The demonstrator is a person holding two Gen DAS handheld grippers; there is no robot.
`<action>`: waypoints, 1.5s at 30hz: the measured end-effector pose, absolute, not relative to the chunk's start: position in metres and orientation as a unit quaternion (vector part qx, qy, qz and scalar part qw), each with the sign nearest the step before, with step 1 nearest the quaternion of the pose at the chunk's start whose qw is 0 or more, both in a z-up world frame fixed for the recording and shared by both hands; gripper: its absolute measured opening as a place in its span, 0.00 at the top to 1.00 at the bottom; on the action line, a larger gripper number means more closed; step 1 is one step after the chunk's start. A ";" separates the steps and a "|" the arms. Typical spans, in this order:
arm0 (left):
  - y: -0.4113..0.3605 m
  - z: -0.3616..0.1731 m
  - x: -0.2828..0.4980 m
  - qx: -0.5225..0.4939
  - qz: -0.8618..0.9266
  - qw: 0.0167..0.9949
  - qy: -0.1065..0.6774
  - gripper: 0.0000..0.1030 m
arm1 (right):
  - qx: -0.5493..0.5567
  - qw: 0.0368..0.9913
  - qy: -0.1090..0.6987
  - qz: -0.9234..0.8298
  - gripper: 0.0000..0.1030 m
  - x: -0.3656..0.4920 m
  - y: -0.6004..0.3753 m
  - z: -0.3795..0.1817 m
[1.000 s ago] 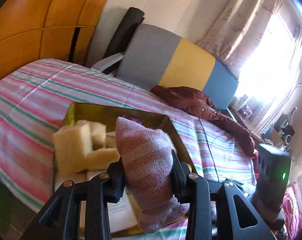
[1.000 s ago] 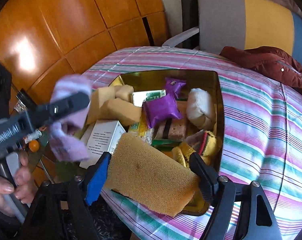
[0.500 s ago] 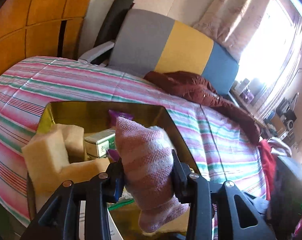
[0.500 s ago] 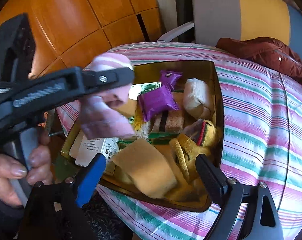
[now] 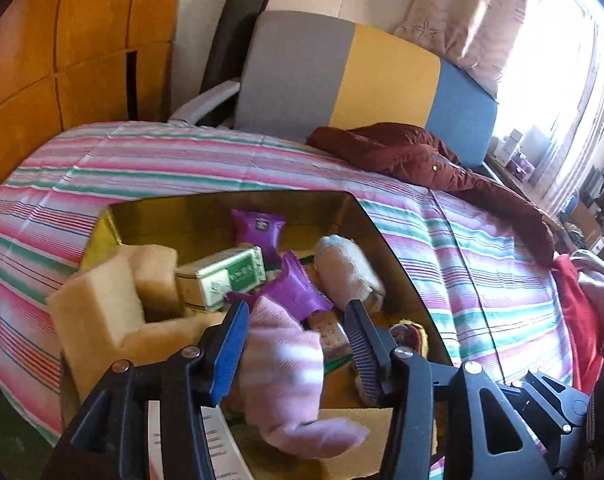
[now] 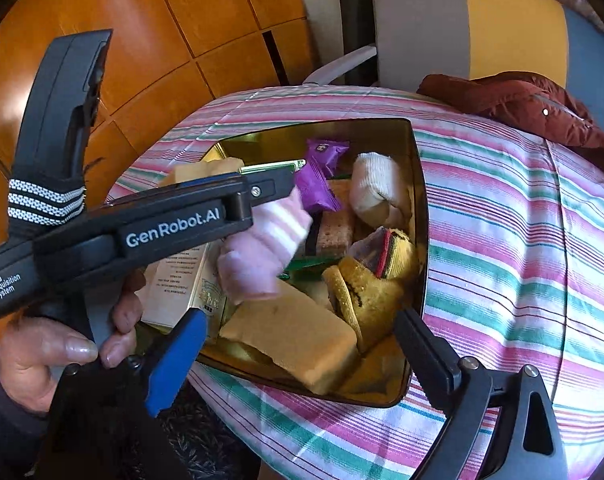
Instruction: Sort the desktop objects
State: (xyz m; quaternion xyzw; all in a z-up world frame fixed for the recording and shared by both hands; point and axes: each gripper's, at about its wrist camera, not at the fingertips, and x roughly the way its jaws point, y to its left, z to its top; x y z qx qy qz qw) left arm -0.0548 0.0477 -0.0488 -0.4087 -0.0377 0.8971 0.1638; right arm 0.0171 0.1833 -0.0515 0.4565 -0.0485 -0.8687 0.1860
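A gold tin (image 6: 418,184) on the striped cloth holds sponges, purple packets, a green-and-white box and socks. My left gripper (image 5: 295,320) hangs over the tin with its jaws spread apart; the pink striped sock (image 5: 281,372) is loose between them and dropping. In the right wrist view the left gripper (image 6: 269,192) reaches in from the left with the pink sock (image 6: 261,248) just under its tip. My right gripper (image 6: 297,336) is open and empty at the tin's near rim, above a yellow sponge (image 6: 293,332).
A white sock (image 6: 376,190), a yellow patterned sock (image 6: 366,288) and paper boxes (image 6: 177,280) fill the tin. A maroon jacket (image 5: 422,160) lies on the striped cloth (image 5: 482,280) beyond. A grey, yellow and blue chair back (image 5: 342,76) and wooden panels (image 6: 141,40) stand behind.
My left gripper has opened and let go of the pink sock, which is falling into the tin. My right gripper dropped the yellow sponge into the tin earlier and has stayed open.
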 end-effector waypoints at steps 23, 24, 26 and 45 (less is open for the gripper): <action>0.009 0.011 0.008 -0.326 0.945 -0.010 0.021 0.21 | 0.425 0.173 0.009 -0.888 0.05 0.035 0.163 -0.039; 0.009 0.011 0.009 -0.329 0.944 -0.018 0.022 0.21 | 0.425 0.173 0.010 -0.889 0.05 0.036 0.162 -0.039; 0.008 0.010 0.014 -0.329 0.944 -0.021 0.020 0.21 | 0.422 0.172 0.015 -0.890 0.05 0.037 0.161 -0.039; -0.002 -0.008 0.026 -0.345 0.938 -0.030 -0.017 0.31 | 0.404 0.141 0.049 -0.903 0.03 0.046 0.153 -0.038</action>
